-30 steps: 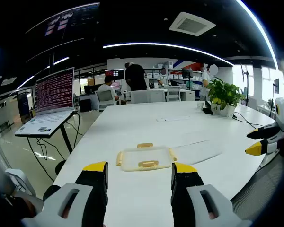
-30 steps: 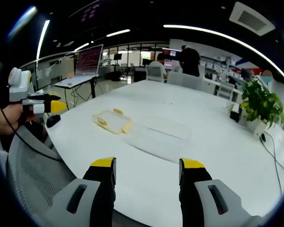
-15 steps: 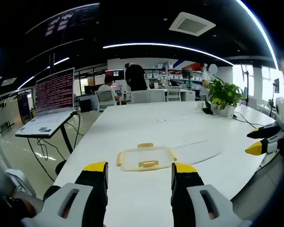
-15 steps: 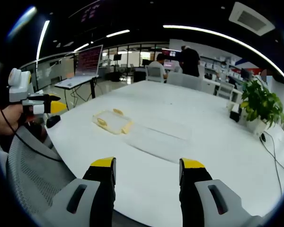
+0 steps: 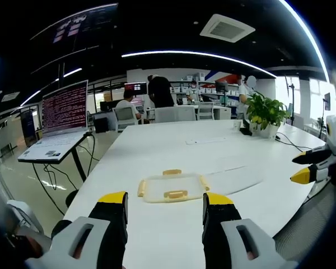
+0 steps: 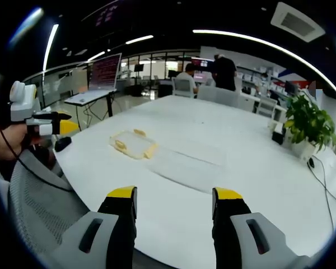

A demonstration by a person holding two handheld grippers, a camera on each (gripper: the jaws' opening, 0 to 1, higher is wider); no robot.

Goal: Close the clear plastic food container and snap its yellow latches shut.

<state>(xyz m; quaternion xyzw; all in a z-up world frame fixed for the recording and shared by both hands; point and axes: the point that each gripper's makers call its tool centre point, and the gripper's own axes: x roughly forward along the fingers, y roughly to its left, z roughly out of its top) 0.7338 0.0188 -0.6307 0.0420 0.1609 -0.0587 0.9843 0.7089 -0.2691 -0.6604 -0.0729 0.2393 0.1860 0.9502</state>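
The clear plastic container [image 5: 173,187] lies flat on the big white tabletop [image 5: 213,151], near the edge closest to the person. In the left gripper view it sits just beyond the left tongs [image 5: 165,200], at about twelve o'clock from them, with a yellow latch [image 5: 175,194] on its near side, another on the far side and one at each end. A clear flat sheet [image 5: 235,175] lies on the tabletop just beside it, at about three o'clock from the container.

The left tongs are spread wide with nothing between the yellow tips, held apart from the container. The right tongs [image 6: 173,197] are likewise spread and empty; in the right gripper view the container [image 6: 134,143] lies well off at about eleven o'clock, with the sheet [image 6: 185,162] between it and the tongs.

In the left gripper view the right tongs [image 5: 309,166] show at three o'clock, off the tabletop's edge; in the right gripper view the left tongs [image 6: 55,123] show at nine o'clock, held in a hand [image 6: 5,143].

A potted plant [image 5: 264,115] stands on the far part of the tabletop, and a laptop [image 5: 61,120] with a lit screen sits on a stand at ten o'clock.
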